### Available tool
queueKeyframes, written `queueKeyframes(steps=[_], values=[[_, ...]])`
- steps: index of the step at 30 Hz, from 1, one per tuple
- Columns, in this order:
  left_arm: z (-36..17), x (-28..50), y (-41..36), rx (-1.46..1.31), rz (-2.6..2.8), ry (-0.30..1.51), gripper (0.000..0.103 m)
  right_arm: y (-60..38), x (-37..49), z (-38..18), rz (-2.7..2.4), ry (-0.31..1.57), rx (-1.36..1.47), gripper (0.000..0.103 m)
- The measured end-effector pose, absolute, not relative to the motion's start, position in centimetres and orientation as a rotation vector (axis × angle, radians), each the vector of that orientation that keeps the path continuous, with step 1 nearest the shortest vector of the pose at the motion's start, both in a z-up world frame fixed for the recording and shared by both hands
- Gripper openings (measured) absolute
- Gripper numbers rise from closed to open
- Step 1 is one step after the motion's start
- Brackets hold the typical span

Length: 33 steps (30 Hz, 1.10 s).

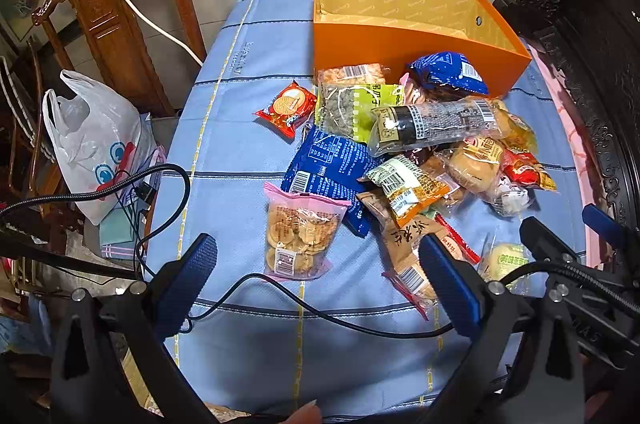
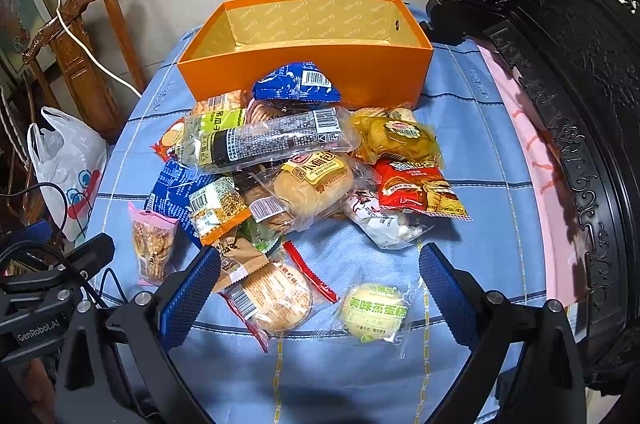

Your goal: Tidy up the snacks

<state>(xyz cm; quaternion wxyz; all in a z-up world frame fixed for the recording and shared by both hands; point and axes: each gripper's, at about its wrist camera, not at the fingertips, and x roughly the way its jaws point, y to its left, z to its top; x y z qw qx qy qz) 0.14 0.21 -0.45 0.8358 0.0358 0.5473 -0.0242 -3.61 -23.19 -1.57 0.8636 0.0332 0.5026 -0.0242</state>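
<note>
Left tool (image 1: 316,280): hovered over the near edge of the tabletop (image 1: 248,356), its blue pads spread wide, holding nothing.
Right tool (image 2: 320,290): likewise spread wide and empty, poised low over the nearest packets.
Nearest picks: the round green-labelled cake (image 2: 376,312) lay alone just inside the right tool's reach, and the pink-edged biscuit bag (image 1: 298,236) lay flat ahead of the left tool; both looked like the easiest first grasps, being free of the heap.
Grip advice: it seemed best to close across a packet's narrow width and squeeze lightly, since the soft buns and crisp bags would likely crush.
Heap (image 2: 296,167): the remaining snacks lay piled mid-tabletop, overlapping; the long clear sleeve (image 2: 276,139) rested on top and probably ought to go before those beneath it.
Loose cable (image 1: 320,312): ran across the cloth between the left pads, a snag risk.
Orange box (image 2: 280,79): stood open at the far side, apparently empty, the blue bag (image 2: 298,83) leaning against its front wall.
</note>
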Motion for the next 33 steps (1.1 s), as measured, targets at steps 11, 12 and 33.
queueKeyframes(steps=[11,12,33], values=[[-0.47,0.2,0.19,0.078,-0.052,1.158,0.099,-23.21,-3.72,-1.52,-0.052,1.054,0.069,0.1],[-0.49,0.24,0.18,0.079,-0.053,1.16,0.099,-23.21,-3.74,-1.51,-0.053,1.054,0.069,0.1],[-0.46,0.09,0.11,0.081,-0.052,1.161,0.099,-23.24,-3.79,-1.46,-0.053,1.058,0.071,0.1]])
